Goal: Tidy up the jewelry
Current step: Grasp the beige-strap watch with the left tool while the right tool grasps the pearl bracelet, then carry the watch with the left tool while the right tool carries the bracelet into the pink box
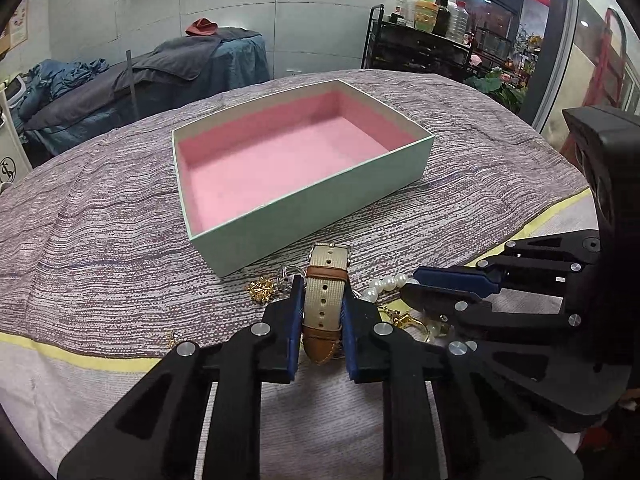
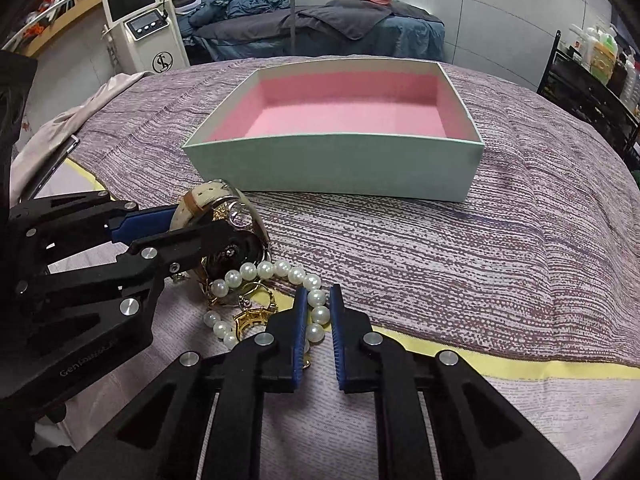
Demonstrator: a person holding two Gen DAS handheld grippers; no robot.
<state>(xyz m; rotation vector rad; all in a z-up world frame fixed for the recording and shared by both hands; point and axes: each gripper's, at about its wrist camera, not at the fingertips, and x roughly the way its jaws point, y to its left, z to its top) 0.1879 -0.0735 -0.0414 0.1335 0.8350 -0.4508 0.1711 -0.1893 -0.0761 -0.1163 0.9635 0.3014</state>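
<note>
Purple-and-white striped cloth [image 2: 460,248] covers the table, with a yellow band along its near edge, and behind it stand a massage bed [image 1: 180,64] under dark covers and a black shelf of bottles [image 1: 432,8]. On the cloth sits 1 open mint-green box [image 1: 332,216] with a bare pink lining. Just in front of the box lies a small heap of jewelry. The left gripper [image 1: 320,320] has its 2 blue pads pressed against the sides of a watch [image 1: 324,304], pinching its beige and brown strap; in the right wrist view the watch's metal case [image 2: 240,224] shows just past that gripper's fingers. The right gripper [image 2: 319,316] is slightly spread around a pearl bracelet [image 2: 276,270], with several pearls between its pads. Gold pieces [image 2: 254,316] lie inside the pearl loop, and a gold brooch [image 1: 262,289] sits near the box corner.
</note>
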